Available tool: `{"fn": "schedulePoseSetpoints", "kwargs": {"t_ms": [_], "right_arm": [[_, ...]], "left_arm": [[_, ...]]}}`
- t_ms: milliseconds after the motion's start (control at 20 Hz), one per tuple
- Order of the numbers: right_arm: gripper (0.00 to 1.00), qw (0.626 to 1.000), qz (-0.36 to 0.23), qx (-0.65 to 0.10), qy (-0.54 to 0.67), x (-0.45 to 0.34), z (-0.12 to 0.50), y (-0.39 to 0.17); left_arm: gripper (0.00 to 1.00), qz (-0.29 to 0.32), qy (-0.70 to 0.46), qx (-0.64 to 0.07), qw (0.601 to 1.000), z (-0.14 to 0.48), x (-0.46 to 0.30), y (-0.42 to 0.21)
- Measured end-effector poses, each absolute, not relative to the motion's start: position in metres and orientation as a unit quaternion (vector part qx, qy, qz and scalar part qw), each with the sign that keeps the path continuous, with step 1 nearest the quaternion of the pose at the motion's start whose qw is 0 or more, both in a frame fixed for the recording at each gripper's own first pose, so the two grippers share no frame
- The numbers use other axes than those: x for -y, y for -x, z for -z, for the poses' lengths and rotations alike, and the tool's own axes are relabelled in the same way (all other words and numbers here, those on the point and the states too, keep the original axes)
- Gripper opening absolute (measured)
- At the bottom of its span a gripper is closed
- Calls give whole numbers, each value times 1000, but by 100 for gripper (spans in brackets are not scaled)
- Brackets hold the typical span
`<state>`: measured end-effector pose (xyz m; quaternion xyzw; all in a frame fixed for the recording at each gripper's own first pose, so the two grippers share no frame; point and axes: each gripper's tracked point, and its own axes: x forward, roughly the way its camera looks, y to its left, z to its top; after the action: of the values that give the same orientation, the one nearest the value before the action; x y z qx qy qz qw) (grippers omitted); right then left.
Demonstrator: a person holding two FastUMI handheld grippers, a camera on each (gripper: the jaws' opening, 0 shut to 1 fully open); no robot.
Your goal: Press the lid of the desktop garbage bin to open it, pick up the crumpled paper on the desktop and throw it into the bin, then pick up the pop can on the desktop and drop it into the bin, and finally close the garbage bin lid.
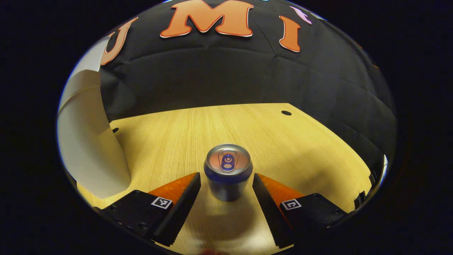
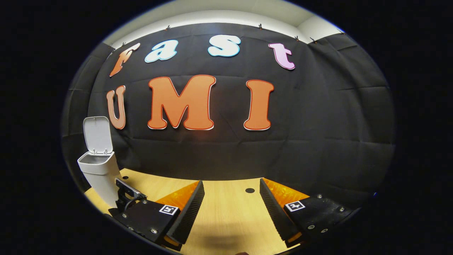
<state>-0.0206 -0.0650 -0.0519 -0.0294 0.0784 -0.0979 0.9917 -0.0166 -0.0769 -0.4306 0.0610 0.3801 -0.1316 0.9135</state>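
Can (image 1: 228, 172) upright on table (image 1: 300, 148), between left gripper (image 1: 226, 184) fingers, spread, not touching | bin (image 2: 100, 166) lid up | right gripper (image 2: 231, 198) released, empty | risk: uneven closing tips can, rolls away.

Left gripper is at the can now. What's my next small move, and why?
Probably close the left gripper on the upright silver pop can with the blue tab. Its open fingers already stand on either side of the can, with a small gap each side, and nothing is gripped yet. In the right gripper view the white desktop bin stands with its lid up, ready for the drop.
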Motion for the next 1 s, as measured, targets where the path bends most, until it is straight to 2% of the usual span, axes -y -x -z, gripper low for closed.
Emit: {"fn": "schedulePoseSetpoints", "kwargs": {"t_ms": [700, 750, 800, 1000], "right_arm": [[93, 988, 123, -93, 20, 75, 65, 18], [94, 988, 123, -93, 18, 75, 65, 17], [93, 988, 124, -93, 17, 75, 66, 18], [93, 988, 119, -93, 14, 69, 67, 15]], "left_arm": [[95, 159, -89, -403, 897, 460, 89, -1], [95, 160, -92, -400, 898, 458, 87, -3], [86, 163, -94, -399, 898, 455, 87, -4], [84, 164, -107, -383, 903, 445, 85, -8]]}}
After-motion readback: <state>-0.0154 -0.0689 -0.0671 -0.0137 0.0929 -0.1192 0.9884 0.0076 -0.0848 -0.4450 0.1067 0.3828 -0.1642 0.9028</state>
